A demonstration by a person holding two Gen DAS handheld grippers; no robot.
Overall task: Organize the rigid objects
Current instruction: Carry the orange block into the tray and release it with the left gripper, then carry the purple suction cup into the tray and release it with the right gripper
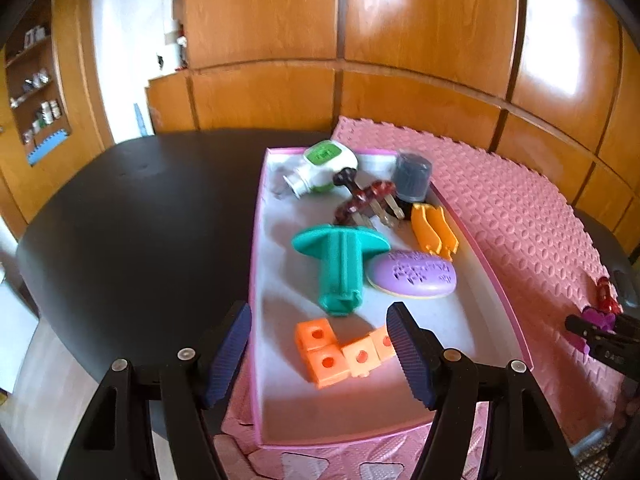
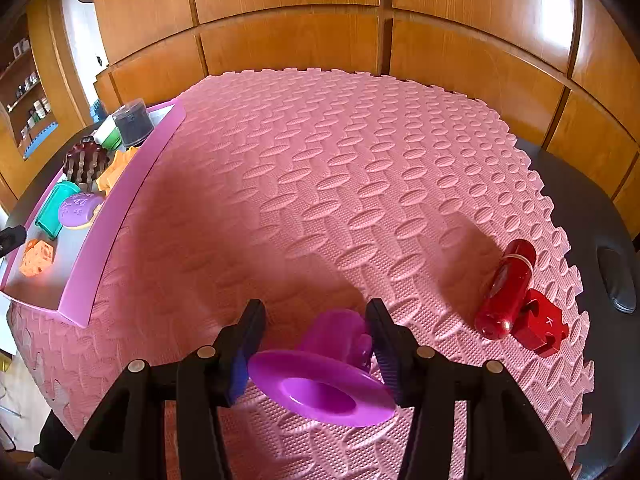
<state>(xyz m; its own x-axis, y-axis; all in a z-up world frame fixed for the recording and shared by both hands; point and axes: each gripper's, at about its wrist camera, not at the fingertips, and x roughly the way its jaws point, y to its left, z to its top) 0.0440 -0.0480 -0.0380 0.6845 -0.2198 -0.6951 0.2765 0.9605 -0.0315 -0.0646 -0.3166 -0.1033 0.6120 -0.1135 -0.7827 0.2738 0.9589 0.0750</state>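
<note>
A pink-rimmed tray holds several toys: orange linked cubes, a teal flanged peg, a purple oval, an orange clip, a dark red comb piece, a grey cap and a white-green thermometer. My left gripper is open and empty over the tray's near end. My right gripper is shut on a purple flanged peg just above the pink foam mat. A red tube and a red block lie on the mat at the right.
The tray sits at the mat's left edge on a dark table. Wooden cabinet doors stand behind. A shelf is at the far left. The right gripper shows at the left wrist view's right edge.
</note>
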